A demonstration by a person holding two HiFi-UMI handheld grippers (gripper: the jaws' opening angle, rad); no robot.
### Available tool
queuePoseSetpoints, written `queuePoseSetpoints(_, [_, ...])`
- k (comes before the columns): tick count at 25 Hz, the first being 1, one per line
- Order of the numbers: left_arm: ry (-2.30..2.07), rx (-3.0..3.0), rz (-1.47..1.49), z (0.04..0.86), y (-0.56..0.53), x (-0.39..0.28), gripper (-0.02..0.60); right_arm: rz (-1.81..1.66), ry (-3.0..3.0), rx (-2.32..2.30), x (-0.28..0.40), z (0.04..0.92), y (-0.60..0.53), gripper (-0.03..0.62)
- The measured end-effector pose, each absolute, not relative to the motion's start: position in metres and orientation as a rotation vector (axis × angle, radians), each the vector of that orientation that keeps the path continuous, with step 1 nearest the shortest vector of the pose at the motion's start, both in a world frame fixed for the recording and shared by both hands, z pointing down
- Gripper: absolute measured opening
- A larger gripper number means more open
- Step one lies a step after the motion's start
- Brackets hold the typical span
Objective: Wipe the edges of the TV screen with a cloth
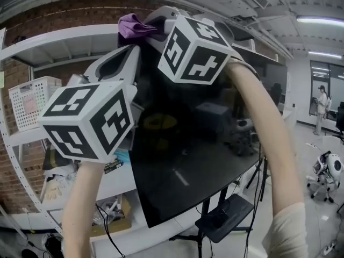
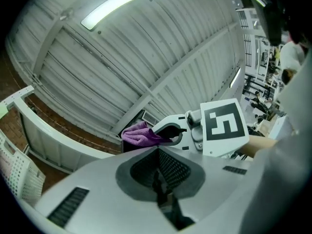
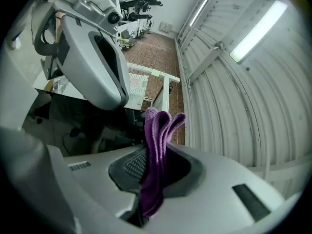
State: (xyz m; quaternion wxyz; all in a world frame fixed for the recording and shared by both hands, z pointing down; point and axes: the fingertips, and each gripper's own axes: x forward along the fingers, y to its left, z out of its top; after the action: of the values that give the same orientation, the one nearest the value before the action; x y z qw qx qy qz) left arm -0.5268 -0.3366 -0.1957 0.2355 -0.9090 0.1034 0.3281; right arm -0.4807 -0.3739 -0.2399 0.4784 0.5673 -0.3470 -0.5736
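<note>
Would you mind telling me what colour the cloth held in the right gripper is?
Purple. The cloth shows best in the right gripper view.

Left of frame, the white shelf rack carries a white mesh basket on its upper board, a cardboard box sits on a lower board at bottom left, and far right a small white machine stands on the grey floor.
</note>
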Motion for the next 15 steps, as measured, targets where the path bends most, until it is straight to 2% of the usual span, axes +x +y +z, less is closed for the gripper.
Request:
queuePoseSetpoints(6, [0.515,-2.517,0.946,-0.202,-0.334,-0.479,0.015,-1.392,-0.877,1.330,-0.414,-0.242,-0.353,0.054])
queuePoseSetpoints(15, [0.543,-2.528,1.021,-0.196,-0.296,-0.392,0.015,-1.346,-0.909,1.293,-0.315,-0.235,-0.328,0.054])
